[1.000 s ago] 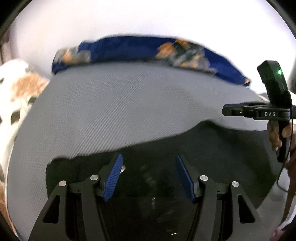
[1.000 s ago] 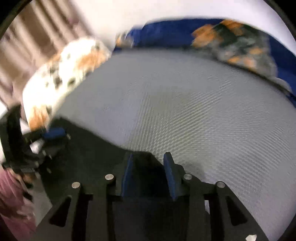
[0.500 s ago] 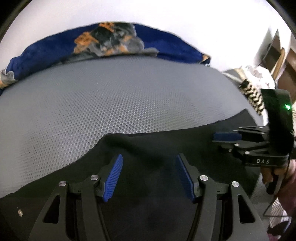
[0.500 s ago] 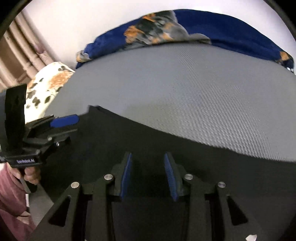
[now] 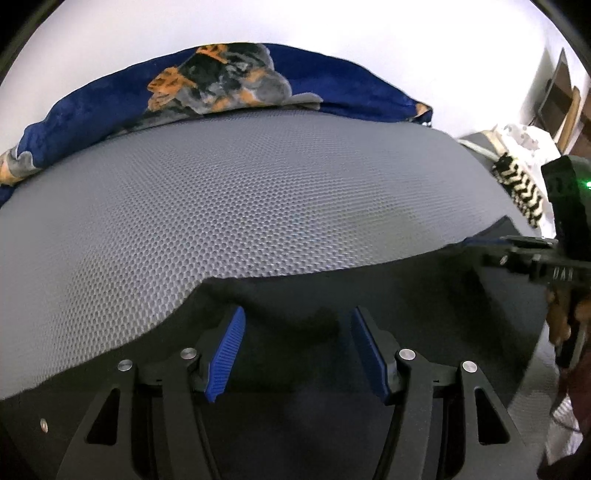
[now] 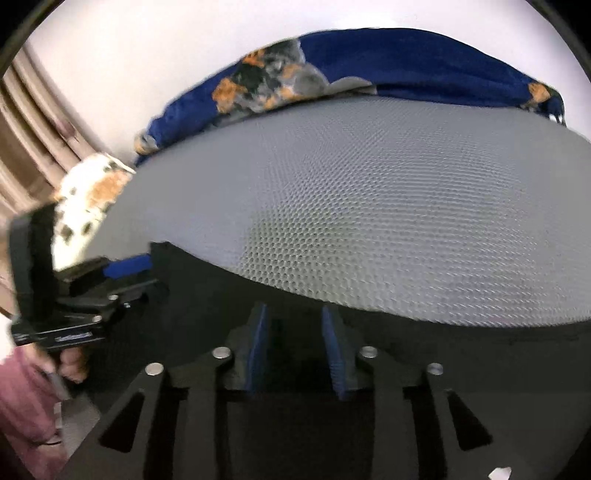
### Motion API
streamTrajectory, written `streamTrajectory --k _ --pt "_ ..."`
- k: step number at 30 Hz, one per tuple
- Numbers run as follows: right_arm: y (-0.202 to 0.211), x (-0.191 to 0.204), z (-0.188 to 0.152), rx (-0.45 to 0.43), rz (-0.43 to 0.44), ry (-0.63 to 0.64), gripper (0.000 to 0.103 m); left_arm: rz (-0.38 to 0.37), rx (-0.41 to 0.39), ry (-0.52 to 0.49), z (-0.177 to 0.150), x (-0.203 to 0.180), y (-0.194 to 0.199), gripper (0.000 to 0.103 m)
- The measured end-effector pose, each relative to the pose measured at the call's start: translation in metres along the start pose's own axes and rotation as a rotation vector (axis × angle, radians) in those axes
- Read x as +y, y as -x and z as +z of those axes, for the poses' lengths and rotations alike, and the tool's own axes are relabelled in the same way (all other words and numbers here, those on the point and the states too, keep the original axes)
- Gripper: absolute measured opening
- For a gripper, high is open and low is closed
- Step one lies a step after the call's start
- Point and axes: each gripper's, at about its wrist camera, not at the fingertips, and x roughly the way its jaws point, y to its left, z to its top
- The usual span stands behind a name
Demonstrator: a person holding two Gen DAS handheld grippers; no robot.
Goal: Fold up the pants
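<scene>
Lying flat, black pants (image 5: 369, 295) cover honeycomb-textured grey mat (image 5: 258, 192).

This looks like a bedroom in a home. A grey honeycomb-textured mattress cover (image 5: 236, 206) fills the middle of both views, with a blue fleece blanket (image 5: 229, 88) patterned in orange and grey bunched along its far edge against a plain white wall (image 5: 295, 22), and a white cushion with orange and dark spots (image 6: 88, 199) at the left of the right wrist view. Beige curtains (image 6: 26, 147) hang at the far left of that view, and dark wooden furniture (image 5: 557, 99) stands at the upper right of the left wrist view.
</scene>
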Motion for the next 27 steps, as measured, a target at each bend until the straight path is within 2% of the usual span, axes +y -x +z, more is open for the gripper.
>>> streamTrajectory --k 3,10,13,16,23,27 --pt "0.039 -0.043 -0.011 -0.021 0.012 -0.079 0.038 0.004 -0.001 -0.003 -0.007 -0.008 0.011 0.061" --pt "0.121 -0.171 -0.062 -0.044 -0.079 -0.319 0.040 -0.026 0.030 -0.032 -0.024 -0.038 0.020 0.061" --pt "0.142 -0.210 -0.081 -0.027 -0.109 -0.379 0.040 -0.036 0.055 -0.041 -0.028 -0.053 0.017 0.061" --pt "0.152 -0.240 -0.094 -0.013 -0.099 -0.424 0.040 -0.054 0.076 -0.039 -0.028 -0.063 0.011 0.061" --pt "0.147 -0.265 -0.108 0.017 -0.032 -0.427 0.038 -0.054 0.117 -0.060 -0.024 -0.091 -0.006 0.061" --pt "0.143 -0.271 -0.108 0.010 0.030 -0.408 0.029 -0.047 0.138 -0.062 -0.025 -0.099 -0.015 0.061"
